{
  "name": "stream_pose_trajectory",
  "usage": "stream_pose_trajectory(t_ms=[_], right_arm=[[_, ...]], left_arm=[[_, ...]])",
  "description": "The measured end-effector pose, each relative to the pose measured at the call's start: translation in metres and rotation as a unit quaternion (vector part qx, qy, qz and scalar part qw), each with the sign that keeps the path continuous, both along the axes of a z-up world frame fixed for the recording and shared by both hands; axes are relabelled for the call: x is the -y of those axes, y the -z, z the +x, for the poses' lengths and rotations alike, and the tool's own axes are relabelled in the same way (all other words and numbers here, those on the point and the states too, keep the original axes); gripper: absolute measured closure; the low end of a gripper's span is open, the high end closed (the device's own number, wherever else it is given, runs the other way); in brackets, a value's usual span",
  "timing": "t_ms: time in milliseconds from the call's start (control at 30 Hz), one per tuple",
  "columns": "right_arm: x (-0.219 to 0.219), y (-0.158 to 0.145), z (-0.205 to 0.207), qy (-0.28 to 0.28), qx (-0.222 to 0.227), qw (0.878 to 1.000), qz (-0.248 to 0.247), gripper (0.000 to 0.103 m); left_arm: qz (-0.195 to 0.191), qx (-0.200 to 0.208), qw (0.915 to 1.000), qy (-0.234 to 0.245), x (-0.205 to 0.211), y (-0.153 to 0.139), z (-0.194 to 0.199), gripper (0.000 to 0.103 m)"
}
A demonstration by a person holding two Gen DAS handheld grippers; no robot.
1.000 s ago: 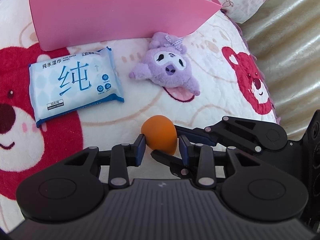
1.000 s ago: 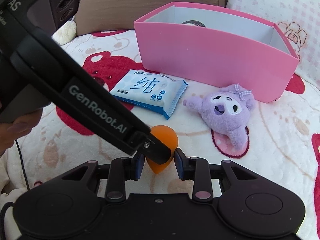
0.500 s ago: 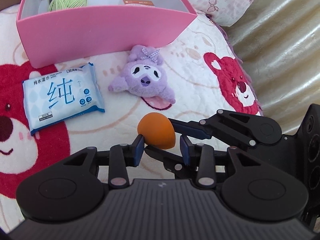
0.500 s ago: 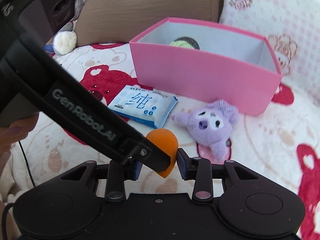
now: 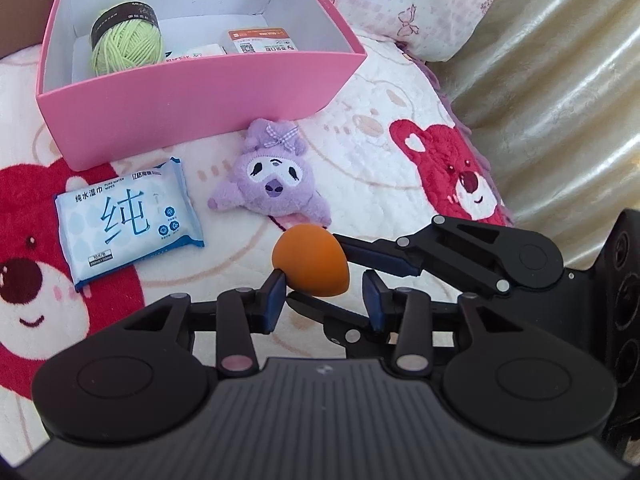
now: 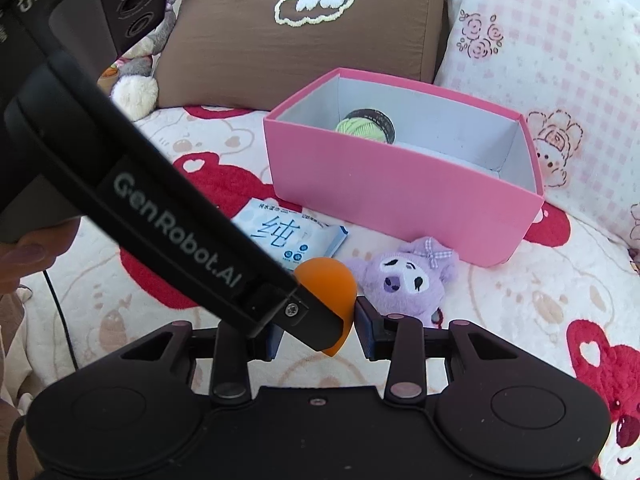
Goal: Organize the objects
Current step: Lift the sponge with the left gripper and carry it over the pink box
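Over the last second both grippers have risen off the blanket (image 5: 380, 152) with the orange sponge (image 5: 310, 262), and the box (image 5: 192, 92) has opened to view. The left gripper (image 5: 325, 294) stands spread, one pad touching the sponge. The right gripper (image 6: 318, 330) pinches it, though the left's arm partly hides that. The handover looks unfinished; the drop into the box, behind wipes (image 5: 128, 220) and plush (image 5: 274, 188), probably follows.

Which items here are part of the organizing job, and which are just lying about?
Job: orange sponge, wet wipes pack, purple plush, pink box, green yarn already inside.
Lying about: brown pillow, pink checked pillow, bear blanket.
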State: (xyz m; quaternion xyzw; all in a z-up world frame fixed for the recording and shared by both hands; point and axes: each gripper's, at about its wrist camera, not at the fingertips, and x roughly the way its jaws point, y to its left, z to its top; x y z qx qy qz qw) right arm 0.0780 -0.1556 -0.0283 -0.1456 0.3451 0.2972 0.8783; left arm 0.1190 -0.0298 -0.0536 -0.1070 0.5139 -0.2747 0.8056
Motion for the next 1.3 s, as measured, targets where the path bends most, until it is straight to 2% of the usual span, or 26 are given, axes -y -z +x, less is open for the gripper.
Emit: stream_pose_trajectory(t_ms=[233, 433, 600, 867, 1300], right_arm=[[-0.003, -0.012, -0.006, 0.015, 0.009, 1.000, 0.002, 0.060], [-0.003, -0.028, -0.011, 0.019, 0.017, 1.000, 0.014, 0.060], [-0.004, -0.039, -0.018, 0.025, 0.019, 0.999, 0.025, 0.060], [-0.008, -0.052, -0.029, 0.027, 0.040, 0.999, 0.023, 0.060], [-0.013, -0.068, -0.032, 0.038, 0.040, 0.998, 0.030, 0.059]], left_arm=[[0.010, 0.017, 0.9998, -0.003, 0.003, -0.015, -0.006, 0.063], [-0.002, 0.023, 0.9997, -0.008, -0.005, -0.031, -0.009, 0.063], [0.012, 0.058, 0.9982, -0.002, -0.004, -0.042, -0.023, 0.063], [-0.016, 0.061, 0.9980, -0.011, -0.016, -0.057, -0.030, 0.063], [-0.018, 0.074, 0.9971, 0.004, -0.022, -0.076, -0.034, 0.063]])
